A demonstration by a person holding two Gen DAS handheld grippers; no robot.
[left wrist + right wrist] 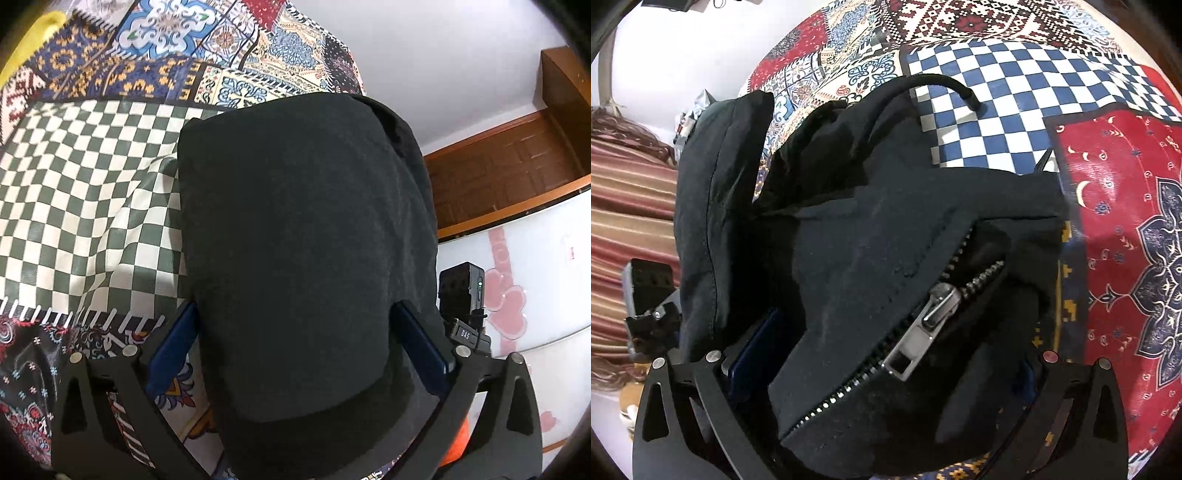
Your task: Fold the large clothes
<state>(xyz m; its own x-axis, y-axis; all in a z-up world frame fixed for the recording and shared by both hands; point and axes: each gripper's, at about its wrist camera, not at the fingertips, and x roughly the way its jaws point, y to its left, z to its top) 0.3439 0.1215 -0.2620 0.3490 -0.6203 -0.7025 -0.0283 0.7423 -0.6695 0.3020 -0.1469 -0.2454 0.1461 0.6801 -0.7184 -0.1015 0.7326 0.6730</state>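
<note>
A black zip-up jacket (pixel 295 221) lies folded into a thick bundle on the patchwork-patterned cloth (pixel 74 184) that covers the surface. My left gripper (pixel 295 306) is open, its jaws spread wide; the bundle fills the gap between its blue pads (pixel 173 350). In the right wrist view the jacket (pixel 868 240) shows its metal zipper pull (pixel 923 325), a black drawstring (pixel 945 83) and a bunched hood. My right gripper (pixel 897 332) stands just as wide around this end. Its left blue pad (pixel 753 354) shows beside the cloth; its right pad is mostly hidden under fabric.
A wooden door frame (pixel 498 166) and a white panel with pink flowers (pixel 517 295) stand beyond the surface's edge. A yellow object (pixel 33 40) lies at the far left. A striped red fabric (pixel 624 206) is off the left edge in the right wrist view.
</note>
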